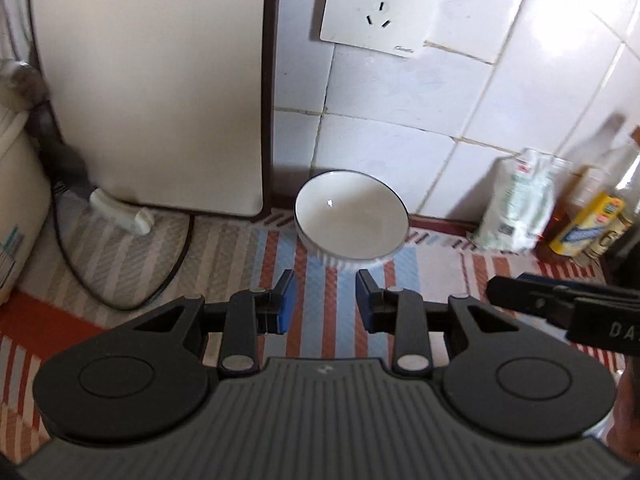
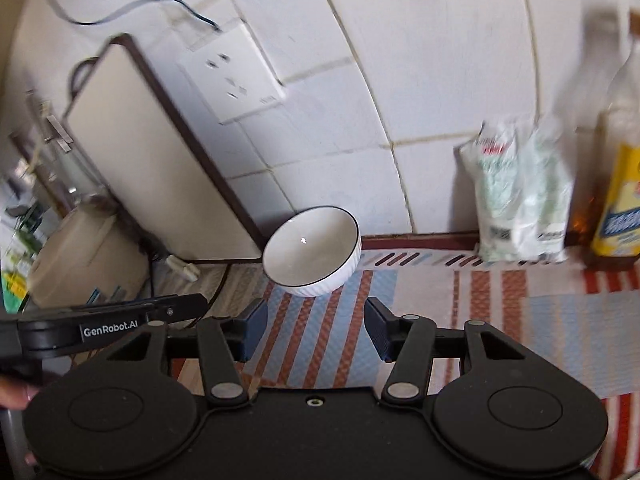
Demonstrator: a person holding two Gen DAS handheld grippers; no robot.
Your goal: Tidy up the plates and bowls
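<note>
A white bowl (image 1: pixel 352 220) with a thin dark rim and a ribbed outside stands on the striped cloth (image 1: pixel 320 300), close to the tiled wall. My left gripper (image 1: pixel 326 286) hovers just short of it, open, with only cloth between its blue pads. In the right wrist view the same bowl (image 2: pixel 312 248) lies just ahead of my right gripper (image 2: pixel 316 312), which is open wider and holds nothing. Each tool shows from the side in the other's view: the right gripper's fingers (image 1: pixel 520 294) and the left gripper's fingers (image 2: pixel 180 304). No plate is in view.
A pale cutting board (image 1: pixel 160 80) leans on the wall left of the bowl, with a rice cooker (image 1: pixel 16 220) and its dark cable (image 1: pixel 120 280) further left. A printed bag (image 1: pixel 516 204) and bottles (image 1: pixel 592 220) stand at the right. A wall socket (image 1: pixel 380 8) is above.
</note>
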